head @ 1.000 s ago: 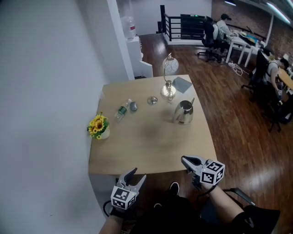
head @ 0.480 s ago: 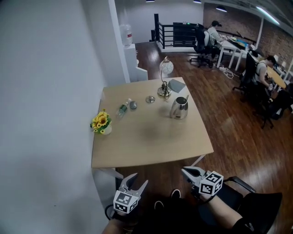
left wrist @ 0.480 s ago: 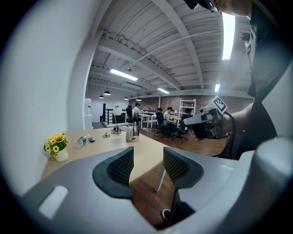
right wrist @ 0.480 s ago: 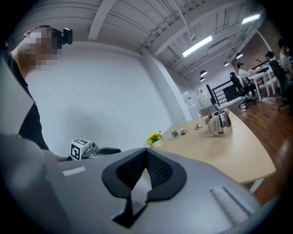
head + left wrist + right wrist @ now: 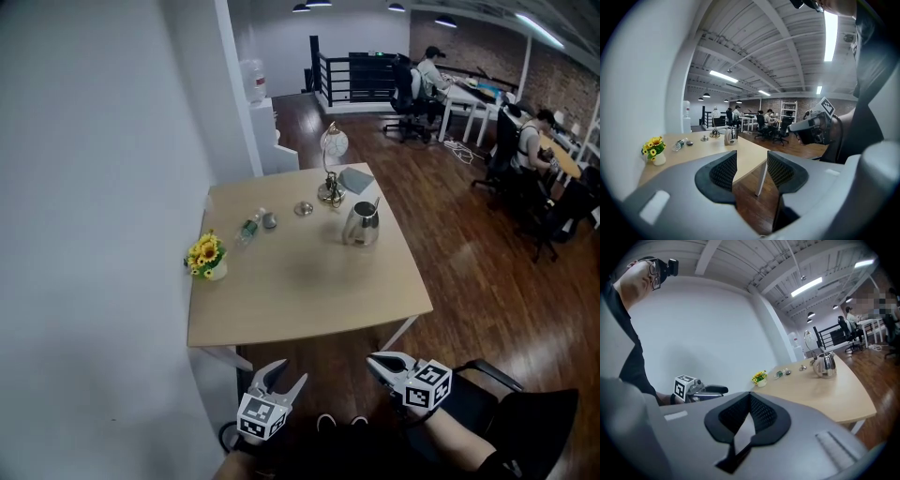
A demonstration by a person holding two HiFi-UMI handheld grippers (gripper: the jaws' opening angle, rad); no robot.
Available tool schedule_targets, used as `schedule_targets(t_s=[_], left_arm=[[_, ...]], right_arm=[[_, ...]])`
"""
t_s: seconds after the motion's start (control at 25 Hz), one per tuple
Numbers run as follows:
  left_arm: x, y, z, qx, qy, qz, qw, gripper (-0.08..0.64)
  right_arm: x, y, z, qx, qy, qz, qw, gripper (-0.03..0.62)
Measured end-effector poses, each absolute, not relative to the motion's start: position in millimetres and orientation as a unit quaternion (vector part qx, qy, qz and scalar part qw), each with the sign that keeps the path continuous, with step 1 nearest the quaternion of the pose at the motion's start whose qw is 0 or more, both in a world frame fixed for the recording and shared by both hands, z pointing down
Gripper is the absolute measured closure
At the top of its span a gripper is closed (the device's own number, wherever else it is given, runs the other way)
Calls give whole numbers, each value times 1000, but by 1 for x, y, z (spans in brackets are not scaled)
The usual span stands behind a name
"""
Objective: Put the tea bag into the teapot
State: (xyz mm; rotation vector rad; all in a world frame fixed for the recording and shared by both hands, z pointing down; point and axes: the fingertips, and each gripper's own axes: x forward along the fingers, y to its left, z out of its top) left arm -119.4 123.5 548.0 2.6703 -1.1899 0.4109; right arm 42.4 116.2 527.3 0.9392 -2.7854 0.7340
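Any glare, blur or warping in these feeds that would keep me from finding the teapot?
Head view: even light, sharp, teapot small but clear on the table. Left gripper view: heavy fisheye bend, ceiling strip light blown out white. Right gripper view: same bend, black corners, teapot readable.

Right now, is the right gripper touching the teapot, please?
Apart. The head view shows the right gripper held short of the table, while the teapot stands toward its far side.

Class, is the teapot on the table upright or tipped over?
Upright: the teapot stands on its base on the table, its top facing up.
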Motion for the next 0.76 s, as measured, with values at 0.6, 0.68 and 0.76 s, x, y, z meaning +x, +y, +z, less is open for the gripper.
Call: schedule_targets(t_s=[0.6, 0.68, 0.76], left_arm=[[-124, 121, 542, 896, -415, 137, 81, 362], [-125, 121, 541, 896, -414, 138, 81, 362], [-125, 121, 541, 897, -413, 139, 80, 362]], right_arm=[[40, 117, 526, 294, -924, 238, 58, 584], [38, 117, 525, 293, -925, 237, 59, 584], [36, 117, 525, 291, -925, 237, 60, 584]])
